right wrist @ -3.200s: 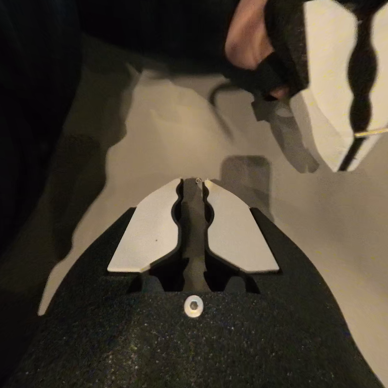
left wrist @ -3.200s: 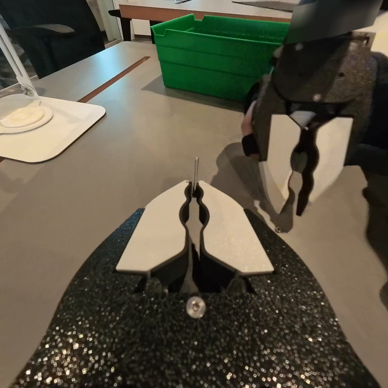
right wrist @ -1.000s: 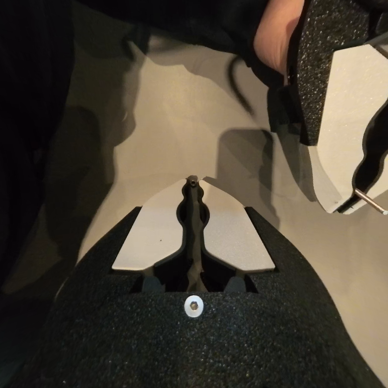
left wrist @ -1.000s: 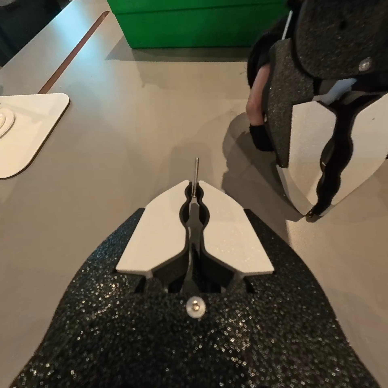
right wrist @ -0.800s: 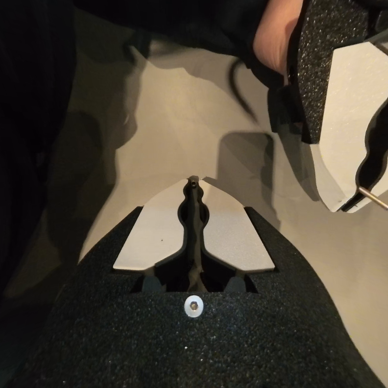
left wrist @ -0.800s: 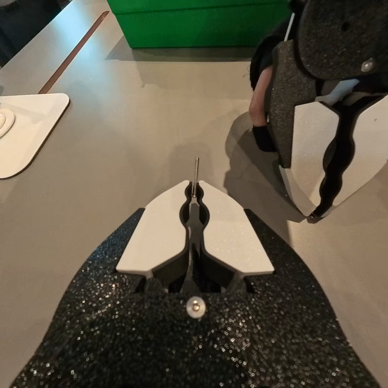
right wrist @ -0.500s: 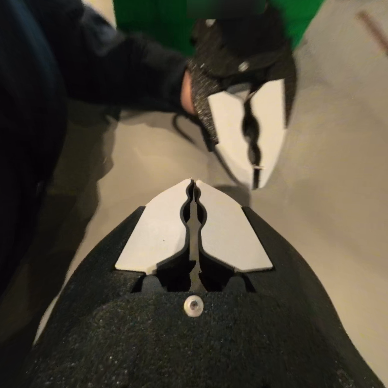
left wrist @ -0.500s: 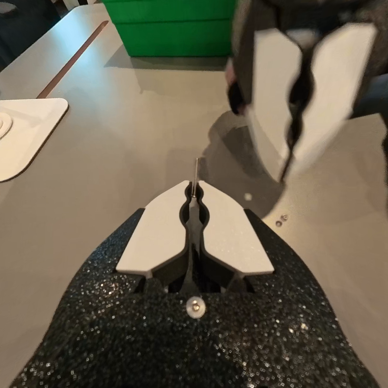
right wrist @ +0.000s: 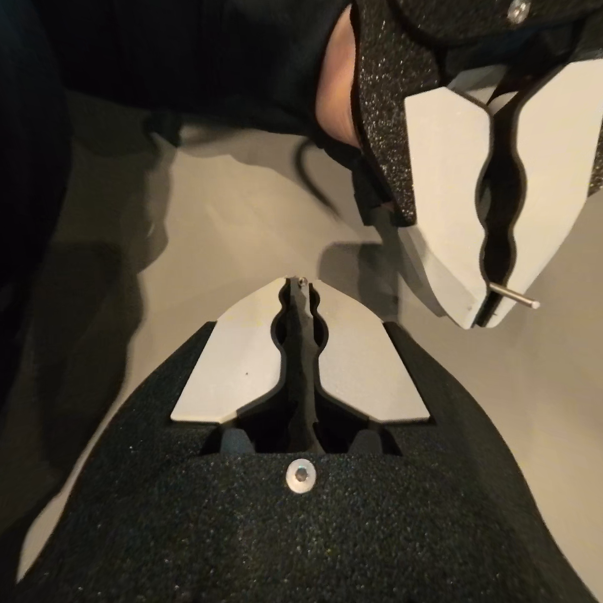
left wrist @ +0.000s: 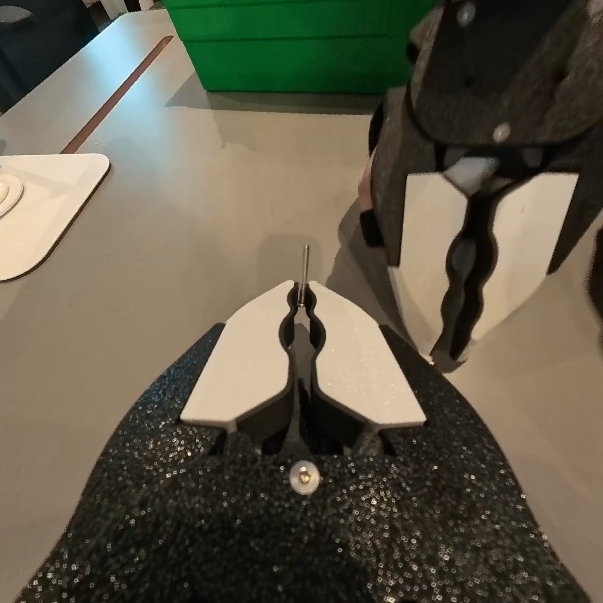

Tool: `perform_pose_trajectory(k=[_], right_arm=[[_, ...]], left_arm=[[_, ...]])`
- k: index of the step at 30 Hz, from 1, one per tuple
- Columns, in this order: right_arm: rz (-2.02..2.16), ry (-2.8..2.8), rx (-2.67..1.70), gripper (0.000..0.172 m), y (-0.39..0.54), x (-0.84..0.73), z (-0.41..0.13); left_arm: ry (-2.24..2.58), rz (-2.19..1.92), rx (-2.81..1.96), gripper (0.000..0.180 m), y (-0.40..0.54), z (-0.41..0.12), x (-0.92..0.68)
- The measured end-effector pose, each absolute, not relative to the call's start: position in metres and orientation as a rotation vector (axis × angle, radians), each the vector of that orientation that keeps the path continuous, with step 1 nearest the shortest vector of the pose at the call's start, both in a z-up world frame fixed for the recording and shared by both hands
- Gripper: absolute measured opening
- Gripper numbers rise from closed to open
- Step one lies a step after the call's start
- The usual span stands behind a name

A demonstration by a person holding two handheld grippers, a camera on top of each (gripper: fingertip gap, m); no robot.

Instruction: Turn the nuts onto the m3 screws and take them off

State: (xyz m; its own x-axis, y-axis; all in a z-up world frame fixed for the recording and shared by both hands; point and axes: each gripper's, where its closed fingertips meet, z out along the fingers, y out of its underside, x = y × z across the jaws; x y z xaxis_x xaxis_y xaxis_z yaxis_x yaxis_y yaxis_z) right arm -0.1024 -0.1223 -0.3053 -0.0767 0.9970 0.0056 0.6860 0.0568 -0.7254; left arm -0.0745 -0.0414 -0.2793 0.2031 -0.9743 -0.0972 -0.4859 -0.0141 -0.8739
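Nut [right wrist: 301, 281] lies on the bench [right wrist: 228, 212] at 12 o'clock between the parted, non-gripping right gripper [right wrist: 301, 283] fingers. Left gripper [left wrist: 302, 284], at 2 o'clock, clamps the M3 screw [left wrist: 305, 274], shank projecting forward along its fingers.

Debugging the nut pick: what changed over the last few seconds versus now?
The right gripper closed at a nut on the table, lifted shut, apparently without it, then came back down. Its jaws now stand apart with the nut between the tips, not clamped. Unchanged: the left gripper stays shut on the screw, shaft pointing forward.
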Motion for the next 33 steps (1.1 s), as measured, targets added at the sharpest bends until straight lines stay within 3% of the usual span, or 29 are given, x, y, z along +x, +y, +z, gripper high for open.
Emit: perform_pose_trajectory(k=[17,33], right_arm=[[0.779,-1.772,-1.668,0.005,-0.122,-0.105,-0.309],[0.858,-1.376,-1.513,0.005,-0.069,-0.080,-0.232]], left_arm=[[1.404,-0.727,-1.629,0.003,-0.041,-0.279,-0.074],[1.462,-0.759,-1.587,0.003,-0.049,-0.279,-0.072]])
